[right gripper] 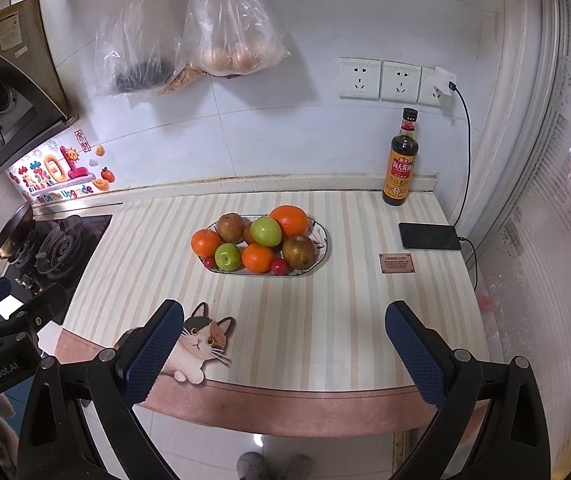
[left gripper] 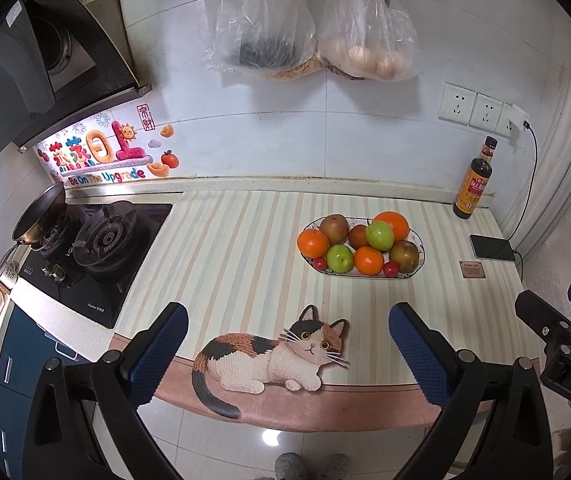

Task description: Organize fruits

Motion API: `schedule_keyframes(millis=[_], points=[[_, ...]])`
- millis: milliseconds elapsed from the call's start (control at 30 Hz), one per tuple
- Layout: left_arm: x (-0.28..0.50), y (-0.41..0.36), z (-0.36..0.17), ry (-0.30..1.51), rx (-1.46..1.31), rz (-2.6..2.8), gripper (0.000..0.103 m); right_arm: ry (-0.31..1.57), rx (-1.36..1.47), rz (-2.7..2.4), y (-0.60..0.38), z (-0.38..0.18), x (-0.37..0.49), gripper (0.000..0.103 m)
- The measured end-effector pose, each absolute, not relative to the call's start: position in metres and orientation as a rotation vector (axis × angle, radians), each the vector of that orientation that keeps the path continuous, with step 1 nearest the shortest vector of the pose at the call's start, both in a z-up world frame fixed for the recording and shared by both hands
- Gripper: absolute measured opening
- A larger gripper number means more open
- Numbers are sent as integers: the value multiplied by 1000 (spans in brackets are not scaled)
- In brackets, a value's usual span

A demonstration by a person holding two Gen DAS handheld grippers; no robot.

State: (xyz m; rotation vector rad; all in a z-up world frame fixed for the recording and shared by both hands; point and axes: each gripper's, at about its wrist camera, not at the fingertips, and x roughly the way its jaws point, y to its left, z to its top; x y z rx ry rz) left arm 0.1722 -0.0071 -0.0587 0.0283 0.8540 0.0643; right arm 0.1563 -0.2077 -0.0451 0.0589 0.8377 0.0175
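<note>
An oval plate (left gripper: 419, 250) with a patterned rim sits on the striped mat, heaped with fruit: three oranges (left gripper: 313, 243), two green apples (left gripper: 380, 235), brownish pears (left gripper: 334, 228) and two small red tomatoes (left gripper: 391, 268) at its near edge. One green apple rests on top of the pile.

The right gripper (right gripper: 285, 344) is hovering with its blue-padded fingers (right gripper: 151, 348) spread wide above the near edge of the striped surface (right gripper: 345, 320). Further back, an oval plate (right gripper: 321, 254) is holding oranges, green apples, brown pears and small red fruits. A dark bottle (right gripper: 402, 160) is standing by the wall, a phone (right gripper: 429, 236) lying near it.
</note>
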Motion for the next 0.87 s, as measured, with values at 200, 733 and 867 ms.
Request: schedule_keyframes(millis=[200, 733, 867], points=[[172, -8, -58, 853, 31, 63, 103, 833, 56, 16, -208, -46, 158, 103], [172, -9, -57, 851, 30, 66, 103, 834, 42, 21, -210, -45, 159, 103], [173, -11, -56, 846, 31, 68, 103, 833, 38, 21, -210, -46, 159, 103]])
